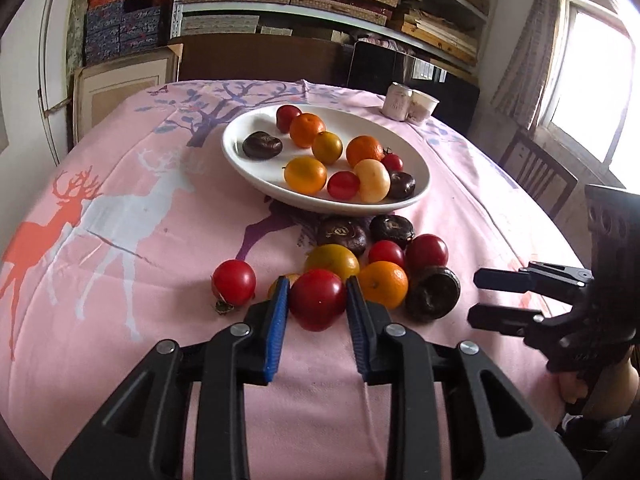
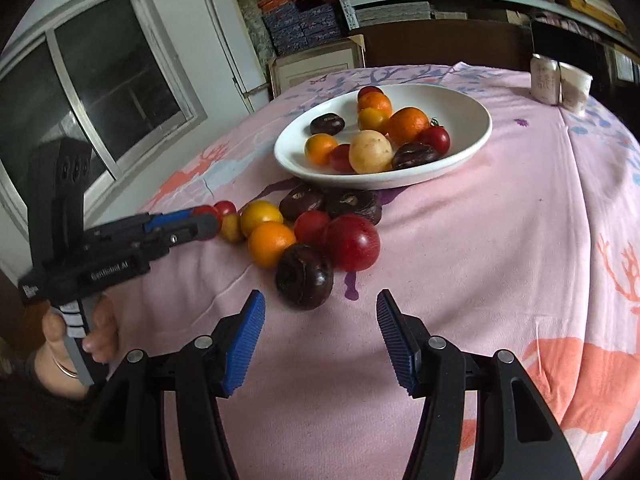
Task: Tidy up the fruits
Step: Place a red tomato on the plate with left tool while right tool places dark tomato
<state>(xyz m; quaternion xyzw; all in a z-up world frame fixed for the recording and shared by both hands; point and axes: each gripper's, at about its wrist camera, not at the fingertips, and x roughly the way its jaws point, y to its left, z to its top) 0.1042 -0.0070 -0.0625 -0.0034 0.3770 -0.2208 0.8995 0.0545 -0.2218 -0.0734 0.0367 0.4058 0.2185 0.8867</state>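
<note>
My left gripper (image 1: 318, 300) is shut on a red tomato (image 1: 318, 304) at the near edge of a heap of loose fruit on the pink cloth. Around it lie another red tomato (image 1: 234, 282), an orange (image 1: 384, 284) and a dark brown fruit (image 1: 432, 294). Behind the heap, a white oval plate (image 1: 240, 160) holds several oranges, tomatoes and dark fruits. My right gripper (image 2: 320, 312) stands open with nothing between its pads, just short of the dark brown fruit (image 2: 304, 276). In the left wrist view the right gripper (image 1: 476, 298) hovers right of the heap.
Two small cups (image 1: 408, 102) stand at the table's far right. A wooden chair (image 1: 536, 176) is beyond the right edge, and shelves of boxes are behind the table. A person's hand (image 2: 96, 332) grips the left tool's handle. The cloth falls away at the rounded table edges.
</note>
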